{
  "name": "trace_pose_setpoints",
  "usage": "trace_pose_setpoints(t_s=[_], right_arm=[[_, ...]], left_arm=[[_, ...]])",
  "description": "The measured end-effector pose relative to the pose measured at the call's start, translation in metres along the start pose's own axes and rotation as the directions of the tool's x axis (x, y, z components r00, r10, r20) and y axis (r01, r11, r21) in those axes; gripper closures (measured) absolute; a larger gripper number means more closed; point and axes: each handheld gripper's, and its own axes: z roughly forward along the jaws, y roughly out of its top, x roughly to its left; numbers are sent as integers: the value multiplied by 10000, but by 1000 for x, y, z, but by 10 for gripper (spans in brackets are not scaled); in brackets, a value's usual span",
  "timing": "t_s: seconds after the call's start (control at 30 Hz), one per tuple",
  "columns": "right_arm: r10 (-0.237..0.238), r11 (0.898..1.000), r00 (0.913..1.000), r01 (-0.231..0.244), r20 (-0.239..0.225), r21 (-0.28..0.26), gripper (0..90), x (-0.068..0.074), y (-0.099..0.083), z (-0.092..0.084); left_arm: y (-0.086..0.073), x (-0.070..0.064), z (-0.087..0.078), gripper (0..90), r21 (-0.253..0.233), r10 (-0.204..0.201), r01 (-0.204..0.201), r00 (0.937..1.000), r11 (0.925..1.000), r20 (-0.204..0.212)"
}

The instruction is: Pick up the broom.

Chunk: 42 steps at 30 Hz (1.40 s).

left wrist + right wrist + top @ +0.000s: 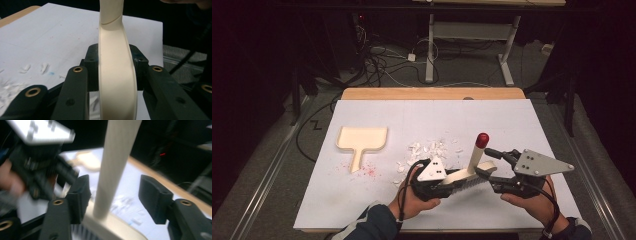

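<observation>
Left gripper (447, 179) is clamping the cream plastic hand brush with dark bristles and a red-capped handle (469, 167): in the left gripper view the pads are pressing both sides of the brush's cream back (117, 75). The brush is being held low over the white paper-covered table (512, 120), near its front edge, between the two hands; its head is running roughly level left-to-right, while the handle is rising up and away toward the red cap (482, 139). Right gripper (498, 162) is sitting at the handle's base with jaws spread; in the right gripper view the handle (113, 167) is standing upright in the gap, closer to the left-hand pad (81, 195), pads not pressing. Handoff likely: left is carrying it. White paper scraps (429, 149) are lying just beyond the brush; cream plastic dustpan (361, 140) is resting well apart to the left, so any sweep would be heading leftward.
</observation>
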Motion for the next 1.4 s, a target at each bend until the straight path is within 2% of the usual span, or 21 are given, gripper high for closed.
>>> trace_pose_setpoints(t_s=[0.1, 0.2, 0.3, 0.37, 0.4, 0.43, 0.53, 0.63, 0.7, 0.83, 0.9, 0.93, 0.97, 1.0, 1.1, 1.2, 1.23, 1.3, 1.33, 1.37, 1.4], right_arm=[[-498, 9965, 9964, 543, -688, 639, 385, -1, -8, 10], [-713, 9837, 9878, 926, -1381, 1538, 372, 1, -16, 25], [-807, 9651, 9658, 1375, -2465, 2231, 371, 7, -23, 41], [-712, 9607, 9598, 1393, -2715, 2403, 372, 8, -25, 44], [-648, 9569, 9506, 1455, -3035, 2515, 378, 10, -28, 51], [-586, 9487, 9306, 1646, -3613, 2700, 406, 13, -31, 59], [-656, 9454, 9099, 1880, -4096, 2662, 553, 19, -34, 67], [-652, 9456, 9023, 1923, -4262, 2624, 594, 20, -35, 69], [-659, 9471, 9052, 1891, -4198, 2592, 621, 21, -35, 69], [-862, 9420, 9103, 2068, -4049, 2644, 673, 24, -34, 66], [-967, 9467, 9235, 2005, -3713, 2522, 680, 24, -32, 61], [-967, 9467, 9235, 2005, -3713, 2522, 680, 24, -32, 61], [-926, 9499, 9397, 1826, -3293, 2537, 681, 21, -31, 57], [-926, 9499, 9397, 1826, -3293, 2537, 681, 21, -31, 57], [-640, 9571, 9646, 1320, -2558, 2580, 680, 9, -30, 48], [-399, 9658, 9746, 942, -2204, 2415, 680, 1, -28, 39], [-345, 9682, 9769, 850, -2108, 2352, 680, -1, -27, 37], [-415, 9692, 9794, 874, -1975, 2300, 680, -4, -26, 34], [-279, 9722, 9826, 695, -1837, 2237, 680, -6, -25, 32], [-202, 9738, 9863, 565, -1639, 2204, 680, -10, -25, 28], [-164, 9743, 9892, 486, -1456, 2200, 681, -12, -24, 27]], left_arm=[[-3, 2, -14, 650, 290, 362, -374, 9985, 9989, 417], [-9, 2, -24, 650, 657, 779, -834, 9936, 9944, 821], [-14, 1, -29, 649, 799, 920, -1016, 9890, 9916, 1155], [-16, 1, -31, 649, 811, 984, -1092, 9870, 9907, 1271], [-17, 0, -32, 649, 772, 1001, -1115, 9853, 9908, 1385], [-18, 0, -33, 649, 740, 1097, -1226, 9813, 9897, 1579], [-18, 0, -33, 649, 820, 1180, -1322, 9803, 9878, 1587], [-19, 1, -33, 629, 820, 1197, -1326, 9820, 9878, 1462], [-18, 1, -33, 591, 814, 1254, -1343, 9864, 9876, 1065], [-19, 7, -38, 456, 683, 1080, -1140, 9904, 9911, 866], [-21, 6, -46, 356, 730, 1291, -1282, 9916, 9891, -72], [-21, 6, -46, 306, 730, 1291, -1282, 9916, 9891, -72], [-23, 4, -52, 288, 788, 1506, -1449, 9860, 9863, -719], [-23, 4, -52, 259, 788, 1506, -1449, 9860, 9863, -719], [-28, 4, -65, 213, 461, 1425, -1373, 9800, 9895, -1391], [-40, 6, -79, 180, 489, 1373, -1290, 9555, 9904, -2612], [-40, 6, -79, 178, 489, 1373, -1290, 9555, 9904, -2612], [-50, 8, -86, 174, 586, 1324, -1201, 9416, 9910, -3095], [-55, 9, -89, 168, 717, 1353, -1179, 9319, 9904, -3366], [-65, 10, -96, 167, 941, 1417, -1131, 9049, 9891, -4012], [-70, 11, -99, 167, 988, 1373, -1049, 8950, 9896, -4245]])
